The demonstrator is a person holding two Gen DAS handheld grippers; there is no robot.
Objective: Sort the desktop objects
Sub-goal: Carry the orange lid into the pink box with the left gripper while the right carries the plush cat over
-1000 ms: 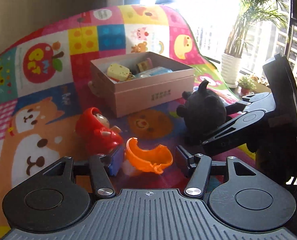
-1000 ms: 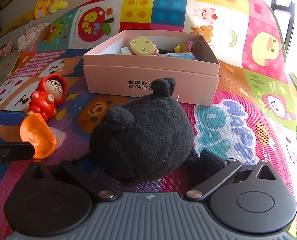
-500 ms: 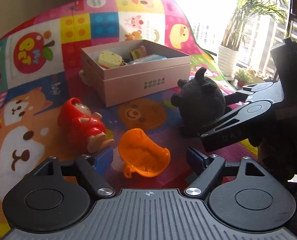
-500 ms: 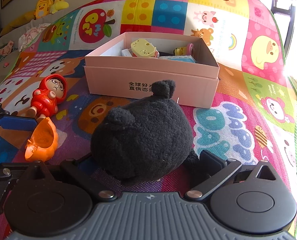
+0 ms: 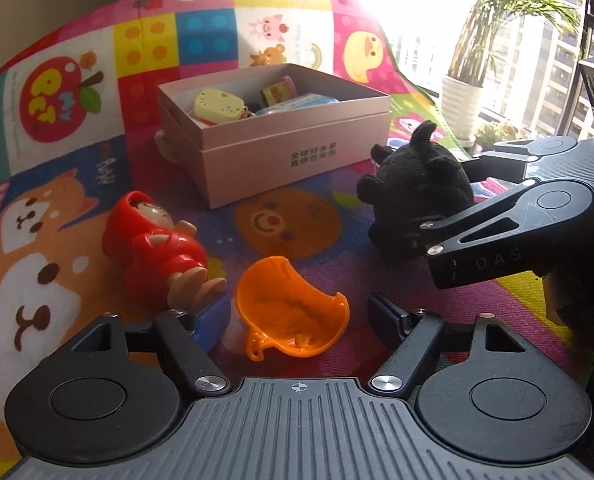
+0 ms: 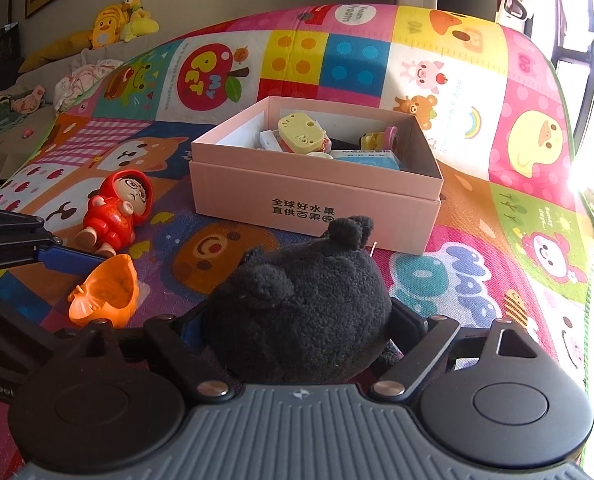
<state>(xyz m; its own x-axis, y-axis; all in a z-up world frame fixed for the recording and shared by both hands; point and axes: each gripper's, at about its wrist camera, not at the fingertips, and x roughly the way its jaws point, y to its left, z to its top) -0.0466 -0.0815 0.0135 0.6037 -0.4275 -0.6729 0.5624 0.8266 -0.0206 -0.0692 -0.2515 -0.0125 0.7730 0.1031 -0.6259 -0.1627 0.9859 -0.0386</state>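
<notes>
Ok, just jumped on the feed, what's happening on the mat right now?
A person is sorting toys into the pink box with two handheld grippers. The right gripper is closing around the black plush toy, which sits on the play mat just in front of the box. The left gripper is closing too, with the orange plastic shell lying between its fingers but not yet pinched. The red hooded figure lies untouched beside it. Several small items are already in the box.

One pink box (image 6: 313, 196) (several small items inside, count unclear). One black plush toy (image 6: 301, 316). One red hooded figurine (image 6: 117, 212). One orange plastic shell (image 5: 289, 316). One patchwork play mat (image 6: 477, 272).
</notes>
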